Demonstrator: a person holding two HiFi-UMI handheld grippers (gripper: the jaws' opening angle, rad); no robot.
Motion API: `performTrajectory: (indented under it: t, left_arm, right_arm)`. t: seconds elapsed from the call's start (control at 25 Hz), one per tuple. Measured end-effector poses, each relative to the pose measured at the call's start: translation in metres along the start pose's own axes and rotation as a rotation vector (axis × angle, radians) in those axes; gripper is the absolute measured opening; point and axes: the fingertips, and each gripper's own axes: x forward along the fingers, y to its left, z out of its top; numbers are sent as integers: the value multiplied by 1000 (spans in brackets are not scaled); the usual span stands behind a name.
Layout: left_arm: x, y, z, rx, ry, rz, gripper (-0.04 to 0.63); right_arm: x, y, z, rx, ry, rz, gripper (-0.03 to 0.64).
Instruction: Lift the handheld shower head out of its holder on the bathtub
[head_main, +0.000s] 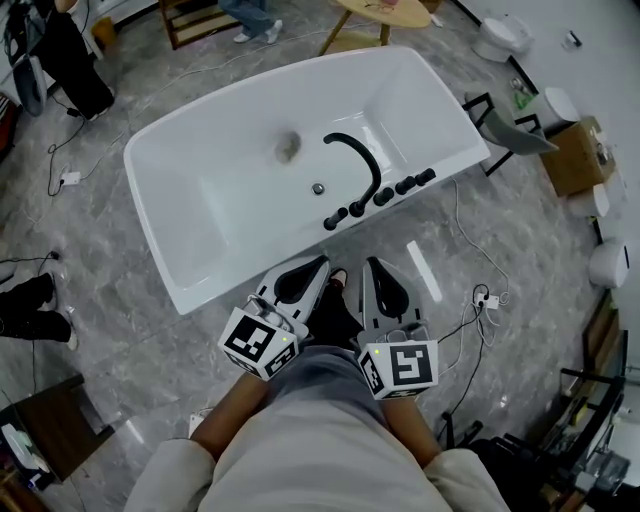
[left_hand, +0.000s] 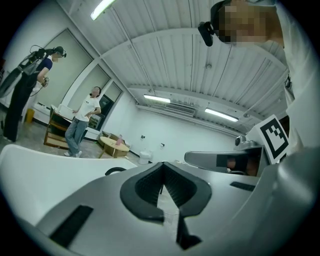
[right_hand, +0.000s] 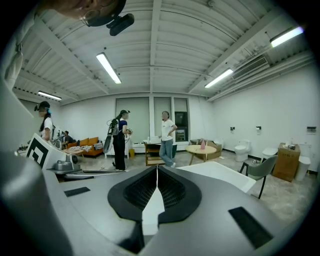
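Observation:
A white bathtub lies across the floor ahead of me. A curved black spout arches over its near right rim. A row of black fittings runs along that rim, and the long piece at its right end looks like the handheld shower head. My left gripper and right gripper hover side by side short of the tub's near rim, both shut and empty. In the left gripper view the jaws meet, with the spout just beyond. The right gripper's jaws also meet, with the tub to their right.
A grey chair and a cardboard box stand right of the tub. A round wooden table is behind it. Cables and a power strip lie on the floor at my right. Several people stand farther back.

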Motion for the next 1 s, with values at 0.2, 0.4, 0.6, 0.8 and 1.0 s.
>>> performTrajectory:
  t: [0.2,0.4,0.6,0.8,1.0]
  left_arm:
    - [15,3,-16,28,49,-5,5]
    - [26,7,-32,33,72,11,5]
    - [35,11,-42,40,69,28,5]
    - [49,22,-59,42,101,51,6]
    - [59,37,-75,7,123,78,6]
  right_arm:
    - [4,-9,-6,23,13,-8,20]
    - [8,-16,-17,33,30,4,20]
    - [15,-19,-28,36,46,25,20]
    - [24,-26,-38,44,76,49,20]
    - [34,-29,-49,40,109,75,20]
